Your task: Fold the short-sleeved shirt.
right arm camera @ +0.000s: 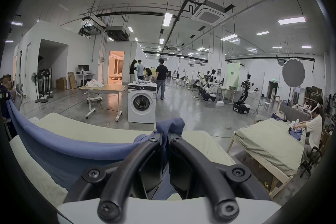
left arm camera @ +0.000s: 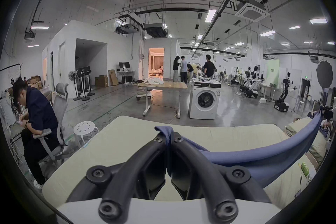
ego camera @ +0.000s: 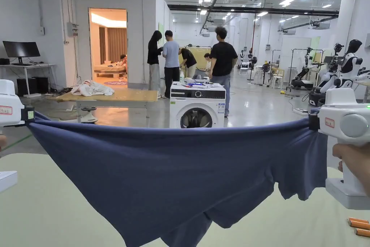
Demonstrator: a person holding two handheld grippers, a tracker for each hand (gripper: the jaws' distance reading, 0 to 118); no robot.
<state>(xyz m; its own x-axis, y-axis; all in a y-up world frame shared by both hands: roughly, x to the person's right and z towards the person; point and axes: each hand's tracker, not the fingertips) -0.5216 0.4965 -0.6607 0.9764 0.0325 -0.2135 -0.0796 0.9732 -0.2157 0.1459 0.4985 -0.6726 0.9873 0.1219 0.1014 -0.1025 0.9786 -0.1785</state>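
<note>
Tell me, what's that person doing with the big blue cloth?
A person holds a hand-held gripper in each hand. The left hand-held gripper and the right hand-held gripper are each clamped on a bunched bit of a blue short-sleeved shirt. The shirt is stretched tight between them in the air, above a pale green table, and its lower part sags toward the table. No fold has been made yet.

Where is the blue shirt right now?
In the head view, the blue shirt hangs stretched between the left gripper and right gripper, above the pale green table.
</note>
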